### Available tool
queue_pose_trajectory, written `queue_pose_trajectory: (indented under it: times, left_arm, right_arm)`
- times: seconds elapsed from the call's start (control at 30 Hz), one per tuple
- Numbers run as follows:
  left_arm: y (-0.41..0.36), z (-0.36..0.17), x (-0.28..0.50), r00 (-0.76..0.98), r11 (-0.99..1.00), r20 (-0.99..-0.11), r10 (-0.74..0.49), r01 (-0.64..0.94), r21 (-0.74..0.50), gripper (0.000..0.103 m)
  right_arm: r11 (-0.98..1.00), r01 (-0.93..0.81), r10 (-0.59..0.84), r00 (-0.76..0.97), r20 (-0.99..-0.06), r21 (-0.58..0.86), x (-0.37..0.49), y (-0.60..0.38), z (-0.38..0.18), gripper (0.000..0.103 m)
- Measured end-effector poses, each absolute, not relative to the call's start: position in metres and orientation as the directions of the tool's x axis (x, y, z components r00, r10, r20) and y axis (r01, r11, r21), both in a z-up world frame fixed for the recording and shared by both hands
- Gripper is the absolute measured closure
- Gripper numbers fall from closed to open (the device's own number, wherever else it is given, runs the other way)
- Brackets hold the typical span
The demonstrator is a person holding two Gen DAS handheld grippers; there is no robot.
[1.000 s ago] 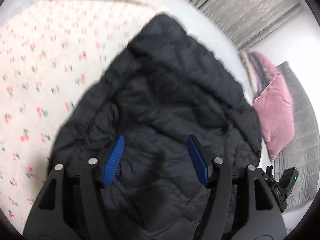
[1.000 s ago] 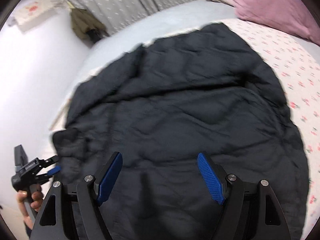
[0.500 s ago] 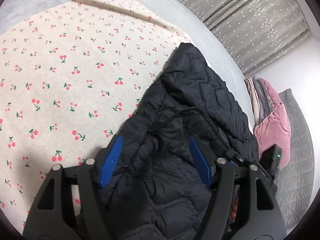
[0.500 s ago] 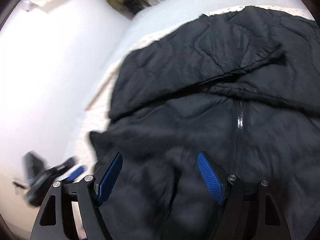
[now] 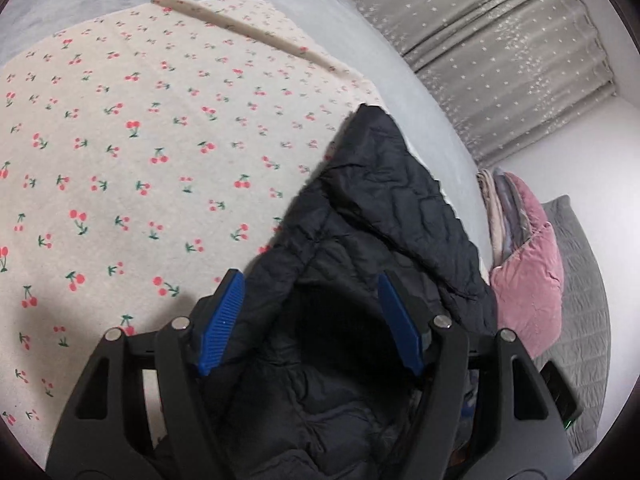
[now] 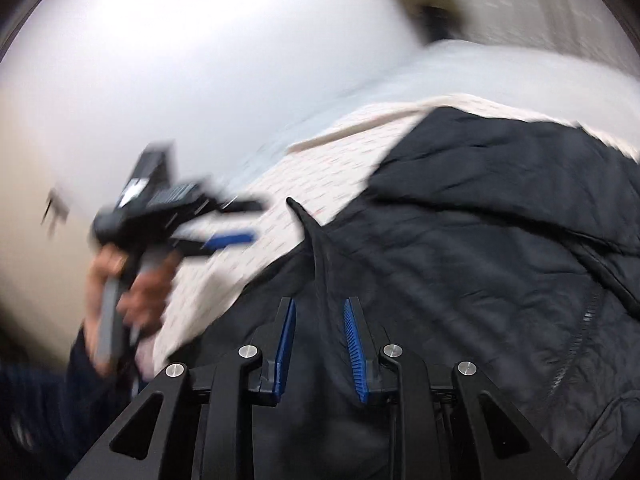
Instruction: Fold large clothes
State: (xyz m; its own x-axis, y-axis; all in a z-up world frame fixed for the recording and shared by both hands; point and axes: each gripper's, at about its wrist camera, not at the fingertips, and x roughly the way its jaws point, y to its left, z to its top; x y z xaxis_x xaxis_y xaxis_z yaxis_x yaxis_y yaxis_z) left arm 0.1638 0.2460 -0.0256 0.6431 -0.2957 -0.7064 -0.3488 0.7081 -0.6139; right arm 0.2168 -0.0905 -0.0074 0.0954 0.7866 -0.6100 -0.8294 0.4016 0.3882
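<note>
On the cherry-print sheet [image 5: 120, 152], black jacket [image 5: 360, 240] lengthwise toward curtains, left gripper [image 5: 310, 322] jaws wide, right gripper [image 6: 320, 340] jaws pinching a jacket fold.

The jacket [image 5: 384, 216] was black, the sheet [image 5: 140, 160] cream with red cherries, the pillow [image 5: 528, 280] pink, the curtain [image 5: 500, 48] grey with white specks

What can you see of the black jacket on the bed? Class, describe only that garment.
The black jacket is a quilted, puffy garment of slightly shiny fabric, rumpled and partly folded over itself on the cherry-print sheet. A zipper runs down its front. The right tool has closed on a raised ridge of its fabric, pulling it up into a peak. The left tool is open over another part, pinching nothing.
</note>
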Motion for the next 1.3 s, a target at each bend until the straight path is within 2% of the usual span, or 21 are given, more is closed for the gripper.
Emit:
queue_pose_trajectory:
  times: [0.13, 0.2, 0.3, 0.43, 0.5, 0.57, 0.63, 0.77, 0.9, 0.97, 1.13, 1.3]
  left_arm:
    - [0.235, -0.013, 0.161, 0.681, 0.736, -0.669, -0.299, -0.282, -0.616, 0.033]
    - [0.219, -0.014, 0.166, 0.658, 0.769, -0.684, -0.315, -0.245, -0.59, 0.033]
    - [0.187, -0.023, 0.176, 0.597, 0.823, -0.73, -0.334, -0.194, -0.535, 0.033]
    - [0.143, -0.038, 0.183, 0.506, 0.918, -0.828, -0.243, -0.157, -0.365, 0.033]
    - [0.125, -0.049, 0.185, 0.446, 0.952, -0.873, -0.198, -0.125, -0.279, 0.033]
    - [0.116, -0.058, 0.185, 0.406, 0.965, -0.899, -0.165, -0.122, -0.232, 0.033]
    - [0.111, -0.064, 0.184, 0.384, 0.973, -0.915, -0.126, -0.131, -0.189, 0.033]
    - [0.108, -0.063, 0.181, 0.388, 0.979, -0.916, -0.102, -0.127, -0.163, 0.033]
    - [0.109, -0.052, 0.177, 0.426, 0.964, -0.887, -0.177, -0.108, -0.244, 0.033]
    - [0.105, -0.047, 0.173, 0.45, 0.957, -0.869, -0.207, -0.094, -0.276, 0.033]
    - [0.068, -0.045, 0.167, 0.459, 0.973, -0.866, -0.197, -0.013, -0.229, 0.033]
    - [0.048, -0.046, 0.163, 0.443, 0.974, -0.87, -0.216, 0.035, -0.224, 0.033]
  right_arm:
    - [0.412, -0.871, 0.664, 0.084, -0.743, 0.269, 0.191, -0.076, -0.032, 0.077]
    - [0.435, -0.866, 0.59, 0.068, -0.804, 0.246, 0.187, -0.069, -0.052, 0.076]
    - [0.442, -0.864, 0.563, 0.059, -0.824, 0.24, 0.183, -0.066, -0.062, 0.073]
    - [0.438, -0.86, 0.603, 0.064, -0.795, 0.263, 0.174, -0.077, -0.041, 0.067]
    - [0.42, -0.867, 0.662, 0.09, -0.744, 0.269, 0.169, -0.088, -0.018, 0.06]
    - [0.438, -0.853, 0.71, 0.133, -0.691, 0.285, 0.171, -0.104, 0.001, 0.036]
    - [0.509, -0.805, 0.714, 0.197, -0.672, 0.305, 0.184, -0.117, 0.007, 0.03]
    - [0.713, -0.63, 0.559, 0.246, -0.792, 0.308, 0.221, -0.132, -0.025, 0.03]
    - [0.779, -0.473, 0.588, 0.325, -0.741, 0.411, 0.238, -0.206, -0.015, 0.03]
    - [0.832, -0.375, 0.544, 0.41, -0.732, 0.408, 0.241, -0.26, -0.01, 0.03]
    - [0.922, -0.134, 0.372, 0.562, -0.738, 0.363, 0.246, -0.374, -0.014, 0.03]
    - [0.907, -0.123, 0.397, 0.568, -0.721, 0.402, 0.263, -0.419, -0.025, 0.03]
